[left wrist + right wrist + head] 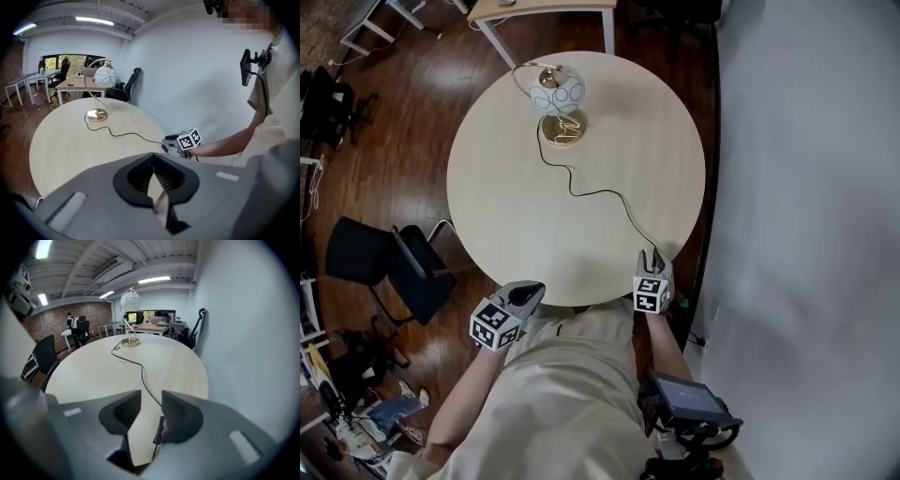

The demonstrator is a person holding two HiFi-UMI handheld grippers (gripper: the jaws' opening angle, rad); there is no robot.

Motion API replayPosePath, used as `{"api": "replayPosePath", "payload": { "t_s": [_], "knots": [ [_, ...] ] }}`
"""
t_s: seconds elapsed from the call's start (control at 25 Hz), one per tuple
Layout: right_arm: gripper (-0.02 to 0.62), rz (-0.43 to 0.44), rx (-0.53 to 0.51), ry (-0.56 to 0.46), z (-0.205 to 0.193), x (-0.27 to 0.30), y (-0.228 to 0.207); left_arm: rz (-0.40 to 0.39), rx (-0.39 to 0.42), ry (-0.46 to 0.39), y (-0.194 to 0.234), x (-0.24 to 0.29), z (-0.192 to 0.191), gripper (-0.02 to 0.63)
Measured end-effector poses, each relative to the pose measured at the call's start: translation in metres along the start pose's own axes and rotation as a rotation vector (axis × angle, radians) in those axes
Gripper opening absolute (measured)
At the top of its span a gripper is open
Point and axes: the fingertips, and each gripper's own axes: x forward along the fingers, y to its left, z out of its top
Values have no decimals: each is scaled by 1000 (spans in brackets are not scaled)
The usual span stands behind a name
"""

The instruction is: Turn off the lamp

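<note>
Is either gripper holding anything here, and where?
Nothing is gripped. The right gripper has its jaws apart around the inline switch on the lamp cord; the left gripper is shut, empty.

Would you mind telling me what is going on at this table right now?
A person at a round table holds tongs in each hand. A lamp stands at the far side, and its cord runs to the near edge. There the right tongs stand open around the cord's switch, not closed on it. The left tongs are shut and empty, off the table's edge.
</note>
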Motion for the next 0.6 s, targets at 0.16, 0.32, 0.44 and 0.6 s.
{"api": "replayPosePath", "payload": {
  "t_s": [0.16,0.32,0.44,0.6],
  "knots": [
    [124,44,-30,-40,13,-5,24,31,-20,-42,6,-12,-11,0],
    [114,76,-62,-85,36,-23,51,37,-26,-91,11,-28,-24,0],
    [107,75,-71,-118,57,-41,68,30,-24,-129,12,-47,-30,0],
    [102,52,-71,-152,78,-64,89,31,-4,-176,15,-78,-40,0]
  ]
}}
